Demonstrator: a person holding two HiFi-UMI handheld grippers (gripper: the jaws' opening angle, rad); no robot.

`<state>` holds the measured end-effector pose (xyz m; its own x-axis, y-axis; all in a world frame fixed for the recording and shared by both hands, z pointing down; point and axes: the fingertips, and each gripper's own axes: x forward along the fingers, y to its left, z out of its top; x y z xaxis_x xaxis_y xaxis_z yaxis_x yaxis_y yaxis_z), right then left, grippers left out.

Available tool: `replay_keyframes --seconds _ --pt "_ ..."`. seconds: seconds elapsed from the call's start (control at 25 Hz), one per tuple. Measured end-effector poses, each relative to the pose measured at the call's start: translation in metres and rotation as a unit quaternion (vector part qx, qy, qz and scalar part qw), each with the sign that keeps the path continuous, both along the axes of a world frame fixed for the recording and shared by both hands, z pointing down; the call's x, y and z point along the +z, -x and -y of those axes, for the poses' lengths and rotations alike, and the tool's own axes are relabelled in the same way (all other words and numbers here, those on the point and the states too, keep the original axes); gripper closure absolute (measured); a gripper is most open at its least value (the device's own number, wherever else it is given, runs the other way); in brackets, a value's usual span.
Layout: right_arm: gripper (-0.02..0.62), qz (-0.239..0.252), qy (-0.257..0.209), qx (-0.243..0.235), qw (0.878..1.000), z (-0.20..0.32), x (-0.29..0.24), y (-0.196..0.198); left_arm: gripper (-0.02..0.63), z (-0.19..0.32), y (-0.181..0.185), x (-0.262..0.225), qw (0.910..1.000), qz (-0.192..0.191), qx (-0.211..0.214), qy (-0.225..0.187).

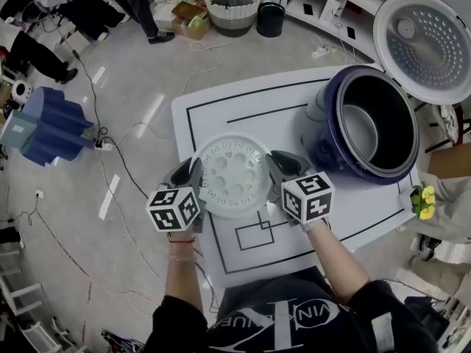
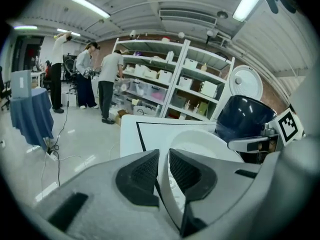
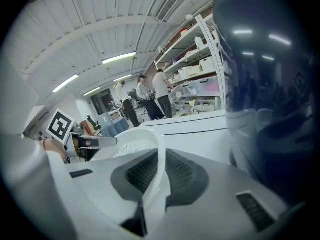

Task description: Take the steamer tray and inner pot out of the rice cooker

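Floor, far left: a blue-draped stand (image 1: 48, 127) with cables trailing past it toward the counter (image 1: 221, 109).

Left gripper (image 1: 193, 169): its jaws are pinched on the left rim of the steamer tray (image 1: 234, 176). In the left gripper view, the white rim edge runs between the two ribbed pads (image 2: 142, 173), and both pads press on it. Marker cube faces up, just in front of the person's left wrist.

Steamer tray: white, round and perforated with holes. It is out of the cooker and carried between the two grippers over the front half of the counter, above the black printed rectangles. Roughly level. Cannot tell whether its underside touches the counter.

Right gripper (image 1: 281, 164): clamped on the tray's right rim, opposite the left one. In the right gripper view, the rim stands upright between the pads (image 3: 181, 173), gripped on both faces.

Rice cooker (image 1: 329, 142): dark blue body at the right rear of the counter, just beside the right gripper and apart from the tray. Inner pot (image 1: 360, 131): grey metal, seated inside the cooker. Lid (image 1: 430, 46): swung open and back, with its dimpled inner plate facing the camera.

Beyond the counter in the left gripper view: shelving (image 2: 170, 84) with three people standing near it.
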<state>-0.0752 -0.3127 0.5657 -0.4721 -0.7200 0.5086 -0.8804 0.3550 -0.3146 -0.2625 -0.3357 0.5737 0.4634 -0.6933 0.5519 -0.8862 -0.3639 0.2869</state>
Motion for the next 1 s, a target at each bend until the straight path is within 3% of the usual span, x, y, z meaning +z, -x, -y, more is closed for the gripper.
replay_keyframes --seconds 0.32,0.56,0.76,1.0 --pt "0.551 0.004 0.009 0.004 1.000 0.006 0.009 0.000 0.557 0.007 0.000 0.011 0.9995 0.027 0.014 0.003" --pt "0.546 -0.005 0.000 0.011 1.000 0.009 0.009 0.001 0.557 0.008 0.002 0.012 0.9997 0.017 0.018 0.005" --pt "0.500 -0.005 -0.005 0.008 1.000 0.006 0.009 0.004 0.522 0.007 0.010 0.011 1.0000 0.003 0.000 0.001" --pt "0.500 -0.009 -0.038 0.001 0.999 -0.001 -0.013 0.005 0.492 0.004 0.017 -0.011 0.9984 0.044 -0.005 -0.036"
